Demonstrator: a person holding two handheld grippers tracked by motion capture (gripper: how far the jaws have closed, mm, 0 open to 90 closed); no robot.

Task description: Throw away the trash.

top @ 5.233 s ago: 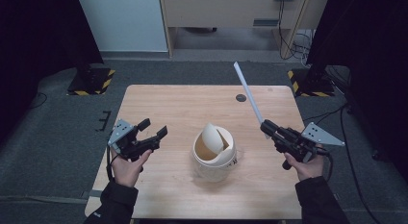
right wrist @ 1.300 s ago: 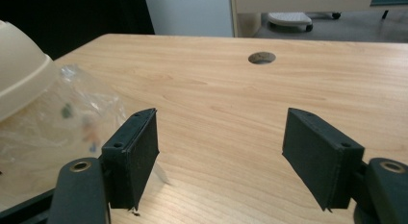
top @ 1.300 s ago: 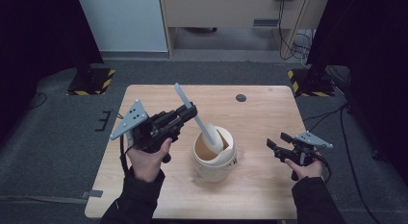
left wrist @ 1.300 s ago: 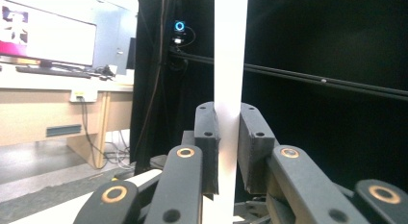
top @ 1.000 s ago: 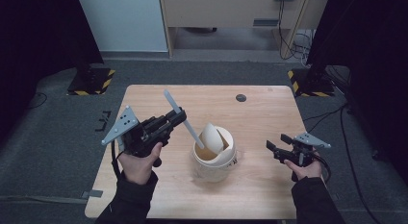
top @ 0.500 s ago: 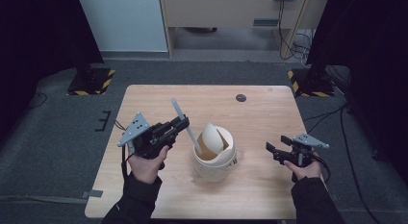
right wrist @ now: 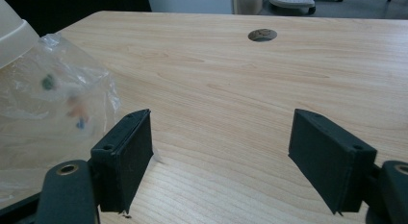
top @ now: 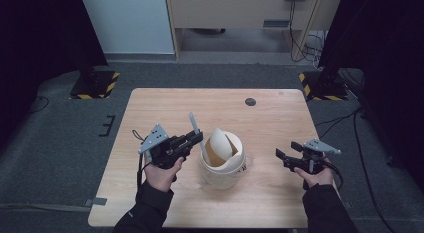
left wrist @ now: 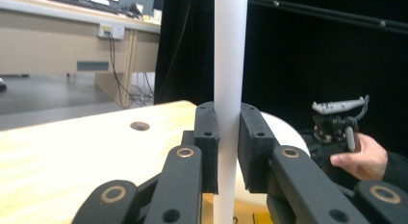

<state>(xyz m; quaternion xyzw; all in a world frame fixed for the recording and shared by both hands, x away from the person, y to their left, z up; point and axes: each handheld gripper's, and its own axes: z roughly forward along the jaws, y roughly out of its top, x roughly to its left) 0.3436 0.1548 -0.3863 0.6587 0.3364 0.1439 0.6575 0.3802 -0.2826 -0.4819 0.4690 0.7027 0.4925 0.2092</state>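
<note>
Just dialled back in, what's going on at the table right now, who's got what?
A person works at a wooden table with a gripper in each hand. The left gripper is shut on a long white strip, holding it just left of a small white bin at the table's middle; the strip's lower end looks to reach the bin's rim. The bin's swing lid is tilted. The right gripper is open and holds nothing, off to the bin's right. Its own view shows a clear plastic liner under the bin's rim.

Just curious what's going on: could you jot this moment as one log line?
left hand-held gripper: shut on white strip | strip: over bin | right hand-held gripper: open, holds nothing
</note>
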